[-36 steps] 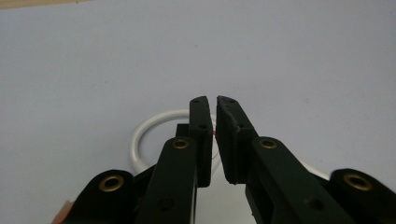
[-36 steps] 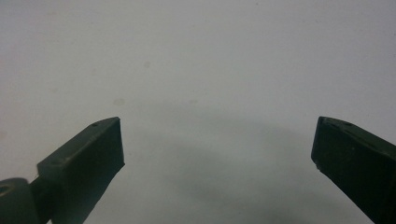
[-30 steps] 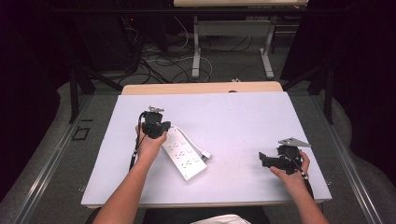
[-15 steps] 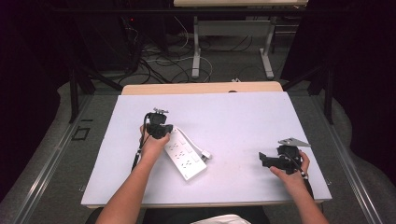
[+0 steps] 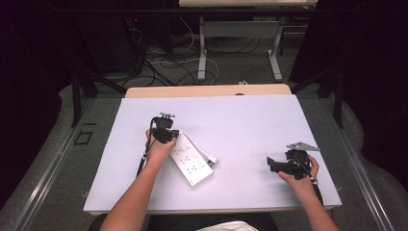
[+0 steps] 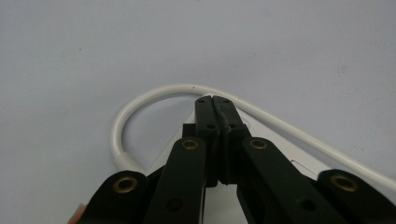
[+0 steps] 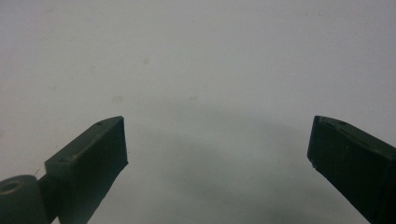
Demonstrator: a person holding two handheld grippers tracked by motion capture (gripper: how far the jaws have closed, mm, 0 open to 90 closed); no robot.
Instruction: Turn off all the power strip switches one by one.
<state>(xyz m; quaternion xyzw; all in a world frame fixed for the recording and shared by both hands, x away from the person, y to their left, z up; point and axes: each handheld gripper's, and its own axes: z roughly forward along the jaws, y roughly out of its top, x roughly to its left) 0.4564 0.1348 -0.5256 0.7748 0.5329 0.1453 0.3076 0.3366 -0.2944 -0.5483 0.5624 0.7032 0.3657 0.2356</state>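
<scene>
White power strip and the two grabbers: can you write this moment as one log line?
left gripper: shut, over white plastic power strip | white cable: looped | right gripper: open, empty | lilac table

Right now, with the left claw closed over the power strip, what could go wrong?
1. The left claw is shut with nothing between its jaws, right above the power strip; pushing down could skid the strip across the table.
2. The white cord loops just past the tips and could snag.
3. The right claw rests open and apart, so nothing steadies the strip.

The table (image 5: 250, 120) is evenly lit from above; the surroundings are left dark, and close jaws are blurred.
</scene>
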